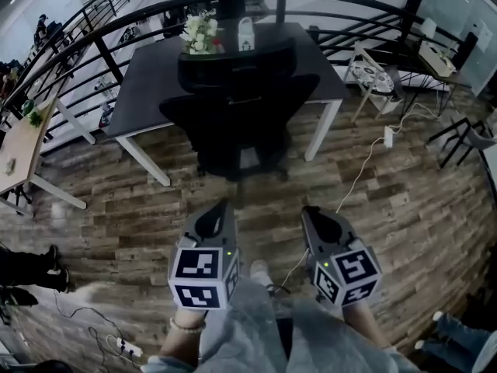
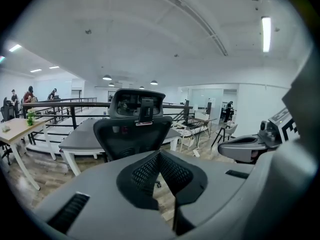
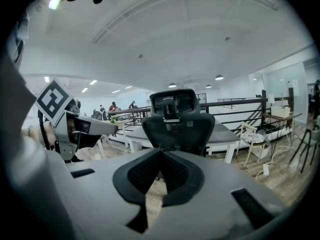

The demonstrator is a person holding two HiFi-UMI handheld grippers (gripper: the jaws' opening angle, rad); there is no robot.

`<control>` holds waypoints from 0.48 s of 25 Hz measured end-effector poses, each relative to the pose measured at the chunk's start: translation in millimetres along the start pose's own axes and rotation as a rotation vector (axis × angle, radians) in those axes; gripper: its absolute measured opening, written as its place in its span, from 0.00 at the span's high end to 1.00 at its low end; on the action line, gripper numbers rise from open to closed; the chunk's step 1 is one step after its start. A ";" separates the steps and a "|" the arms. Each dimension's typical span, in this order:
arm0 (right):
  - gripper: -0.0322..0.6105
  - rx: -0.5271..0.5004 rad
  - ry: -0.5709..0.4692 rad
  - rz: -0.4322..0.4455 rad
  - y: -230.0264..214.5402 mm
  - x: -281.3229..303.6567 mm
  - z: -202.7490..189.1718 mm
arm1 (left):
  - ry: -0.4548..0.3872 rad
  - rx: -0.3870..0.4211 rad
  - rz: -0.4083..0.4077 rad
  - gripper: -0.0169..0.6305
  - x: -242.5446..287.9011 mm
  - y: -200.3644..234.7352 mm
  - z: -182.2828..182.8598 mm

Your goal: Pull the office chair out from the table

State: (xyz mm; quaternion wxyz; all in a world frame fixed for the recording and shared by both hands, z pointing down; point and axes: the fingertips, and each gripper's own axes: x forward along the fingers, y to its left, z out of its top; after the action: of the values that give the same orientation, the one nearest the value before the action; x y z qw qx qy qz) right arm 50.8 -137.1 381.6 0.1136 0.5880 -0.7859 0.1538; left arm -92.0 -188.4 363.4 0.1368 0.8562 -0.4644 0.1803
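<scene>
**deskwatcher:** ok so where's the office chair (image 1: 237, 123) sitting right now?

**railside_guy:** It's parked right up against the near edge of the dark tabletop (image 1: 147, 76), with the backrest and headrest facing the person. The backrest is overlapping the edge from where I'm standing, so I can't tell how far the seat is going under. The base is resting on the wooden floor (image 1: 388, 208).

**deskwatcher:** and the claws, are they grabbing it?

**railside_guy:** Nope. The left claw (image 1: 221, 206) and the right claw (image 1: 311, 210) are both hanging over the floor, side by side and well apart from the chair. Both are pointing toward it and tilting a bit downward. The left one's jaws are sitting together with nothing between them. Same for the right one, pads meeting and pinching nothing. Through each pair of jaws you're just seeing floor and the chair's back beyond.

**deskwatcher:** anything on the tabletop?

**railside_guy:** A bunch of white flowers (image 1: 200, 31) and a small white carton (image 1: 245, 34) are standing near the far edge, just beside each other. A dark railing (image 1: 78, 22) is curving around behind all that. A white power strip (image 1: 387, 137) is lying on the floor off to the right, near the tabletop's right front leg.
</scene>
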 end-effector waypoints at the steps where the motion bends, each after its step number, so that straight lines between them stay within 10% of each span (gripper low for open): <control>1: 0.95 0.002 0.000 -0.003 -3.7 6.9 3.2 | 0.000 0.001 -0.002 0.95 7.8 3.8 4.1; 12: 0.95 -0.005 0.007 0.001 -31.0 78.8 27.0 | -0.007 0.017 0.000 0.95 68.2 37.3 29.8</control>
State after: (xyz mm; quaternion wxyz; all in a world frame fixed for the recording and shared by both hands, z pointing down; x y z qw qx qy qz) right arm 58.3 -225.5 388.2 0.1178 0.5870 -0.7860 0.1543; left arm -83.8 -271.0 368.9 0.1277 0.8581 -0.4631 0.1811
